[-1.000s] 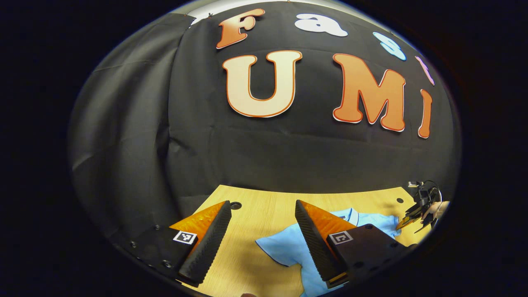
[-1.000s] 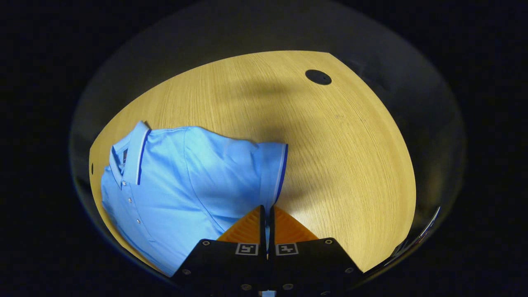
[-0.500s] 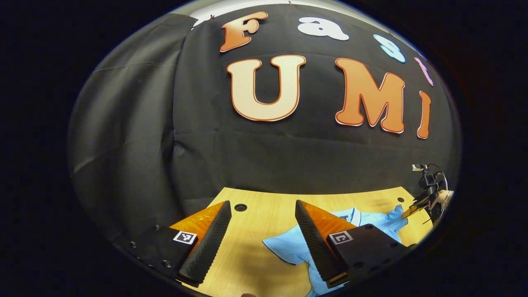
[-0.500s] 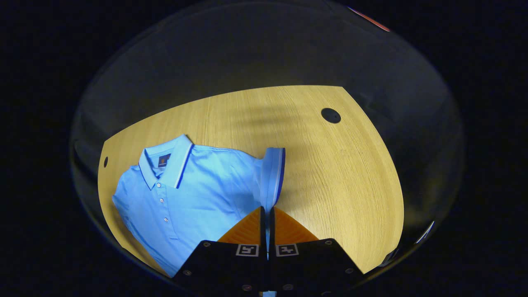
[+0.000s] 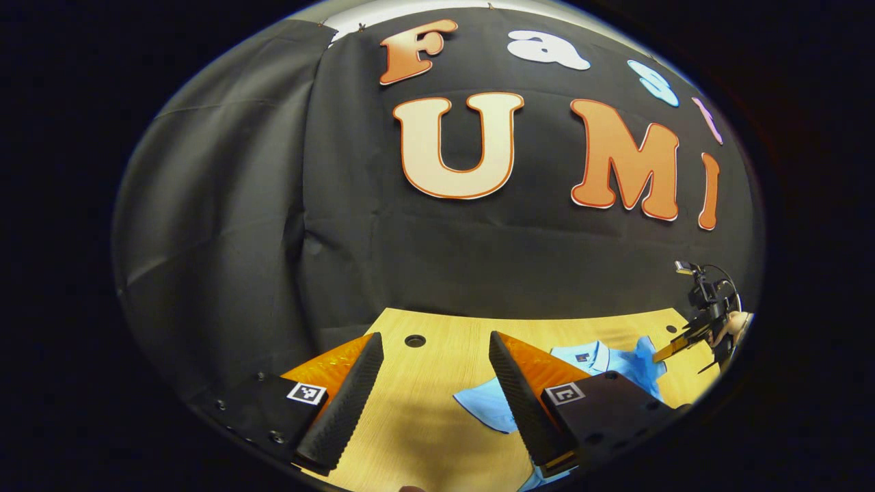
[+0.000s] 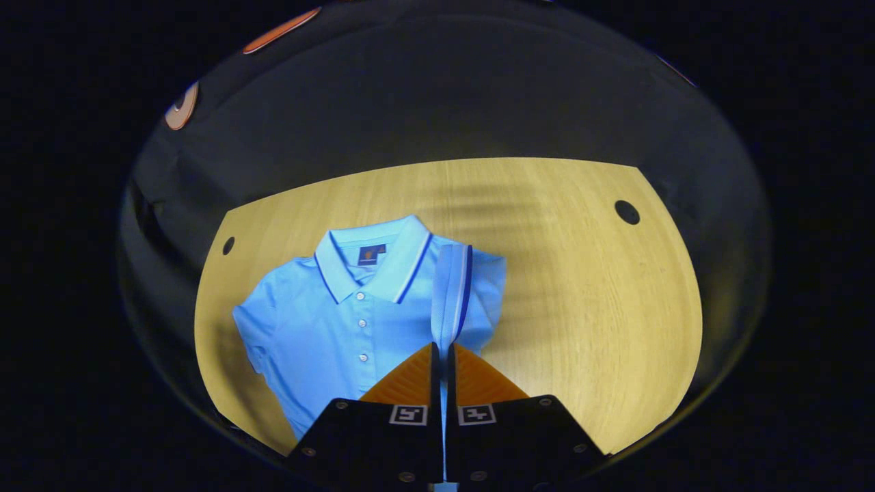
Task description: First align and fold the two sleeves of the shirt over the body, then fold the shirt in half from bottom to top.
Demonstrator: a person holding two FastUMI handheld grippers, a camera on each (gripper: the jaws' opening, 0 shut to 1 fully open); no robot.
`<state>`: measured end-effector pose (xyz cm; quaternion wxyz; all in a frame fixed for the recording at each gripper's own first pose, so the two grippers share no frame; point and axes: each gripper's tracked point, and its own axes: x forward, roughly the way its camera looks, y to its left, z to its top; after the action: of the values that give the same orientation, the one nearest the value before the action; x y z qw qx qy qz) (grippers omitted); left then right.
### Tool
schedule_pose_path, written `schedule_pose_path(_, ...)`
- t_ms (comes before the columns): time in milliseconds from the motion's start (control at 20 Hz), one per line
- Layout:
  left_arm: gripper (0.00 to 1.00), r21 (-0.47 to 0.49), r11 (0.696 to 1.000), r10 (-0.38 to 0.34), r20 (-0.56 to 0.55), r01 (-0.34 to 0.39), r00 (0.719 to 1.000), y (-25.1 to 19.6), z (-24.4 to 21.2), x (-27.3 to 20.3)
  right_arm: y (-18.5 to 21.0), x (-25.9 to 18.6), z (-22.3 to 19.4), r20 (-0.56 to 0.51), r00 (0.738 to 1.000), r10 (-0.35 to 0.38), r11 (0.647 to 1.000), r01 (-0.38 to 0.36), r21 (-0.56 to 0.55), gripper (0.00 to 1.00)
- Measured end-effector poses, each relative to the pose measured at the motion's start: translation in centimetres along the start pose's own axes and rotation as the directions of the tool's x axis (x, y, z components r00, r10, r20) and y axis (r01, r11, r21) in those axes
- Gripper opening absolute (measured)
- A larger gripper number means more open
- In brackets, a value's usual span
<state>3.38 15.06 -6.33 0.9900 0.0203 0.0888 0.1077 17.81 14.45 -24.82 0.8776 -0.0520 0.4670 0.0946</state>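
A light blue polo shirt (image 6: 342, 321) lies face up on the wooden table (image 6: 581, 294), collar toward the far edge. My right gripper (image 6: 441, 348) is shut on the edge of one short sleeve (image 6: 452, 287), holding it lifted over that side of the body. The other sleeve (image 6: 249, 328) lies flat. In the left gripper view my left gripper (image 5: 434, 338) hovers open above the table near that flat sleeve of the shirt (image 5: 489, 406), holding nothing. Farther off there, the right gripper (image 5: 673, 348) and a hand hold up the raised sleeve (image 5: 642, 355).
The table has round dark holes near its far corners (image 6: 627, 212) (image 6: 228, 244) (image 5: 415, 340). Black cloth walls stand close behind the table's far edge. Bare wood (image 6: 601, 342) lies beside the shirt on the raised sleeve's side.
My right gripper has lifted the pinched sleeve and swung it inward over the shirt's body. The left gripper stayed open and shifted only slightly.
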Motion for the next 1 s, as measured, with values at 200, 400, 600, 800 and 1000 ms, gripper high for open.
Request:
schedule_pose_path(200,1.00,-0.002,1.000,0.003,-0.012,-0.003,1.000,0.3,-0.5,0.2,3.2,0.2,-0.9,-0.021,0.997,0.078,0.997,-0.078,-0.015,0.03)
schedule_pose_path(400,1.00,-0.005,1.000,-0.008,-0.030,0.008,1.000,-0.6,-0.8,0.7,6.4,-0.8,-1.4,-0.038,0.983,0.181,0.983,-0.180,0.016,0.18)
schedule_pose_path(600,1.00,0.011,1.000,-0.010,-0.045,0.010,0.999,-1.7,-1.3,2.2,7.0,-2.0,-0.5,0.010,0.980,0.199,0.979,-0.199,0.045,0.64)
schedule_pose_path(800,1.00,0.020,0.999,-0.023,-0.137,0.026,0.990,-3.1,-3.1,4.7,5.7,-3.3,0.8,0.069,0.981,0.183,0.979,-0.188,0.076,0.99)
schedule_pose_path(1000,1.00,0.003,1.000,-0.020,-0.258,0.021,0.966,-3.9,-4.6,7.2,4.3,-4.5,1.0,0.091,0.978,0.186,0.971,-0.197,0.135,0.98)
